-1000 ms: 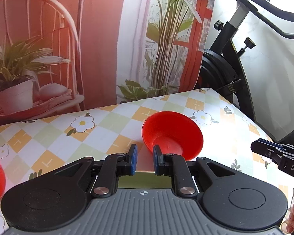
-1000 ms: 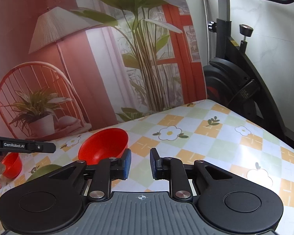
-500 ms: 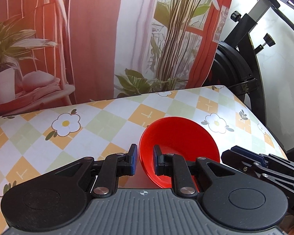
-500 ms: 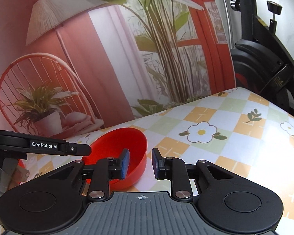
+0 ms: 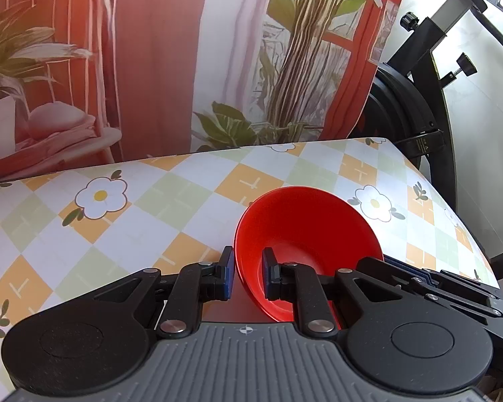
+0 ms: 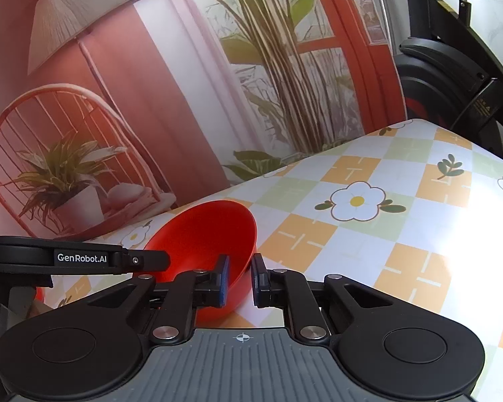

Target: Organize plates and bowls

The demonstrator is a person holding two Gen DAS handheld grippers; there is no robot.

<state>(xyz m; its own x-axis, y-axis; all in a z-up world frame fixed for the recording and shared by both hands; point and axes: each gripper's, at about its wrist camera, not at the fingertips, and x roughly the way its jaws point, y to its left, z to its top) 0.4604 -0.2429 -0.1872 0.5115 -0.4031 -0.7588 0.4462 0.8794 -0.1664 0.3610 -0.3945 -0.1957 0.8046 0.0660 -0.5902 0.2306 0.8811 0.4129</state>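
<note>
Red bowl (image 5: 305,231) upright, rim straddled by both grippers' jaws

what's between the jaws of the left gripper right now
The near rim of the red bowl sits between the left gripper's open jaws, one finger inside and one outside, seen in the left wrist view.

A glossy plain red plastic bowl (image 5: 305,221) sits on a tablecloth (image 5: 151,207) checked orange, pale green and white, dotted with white daisies.
</note>
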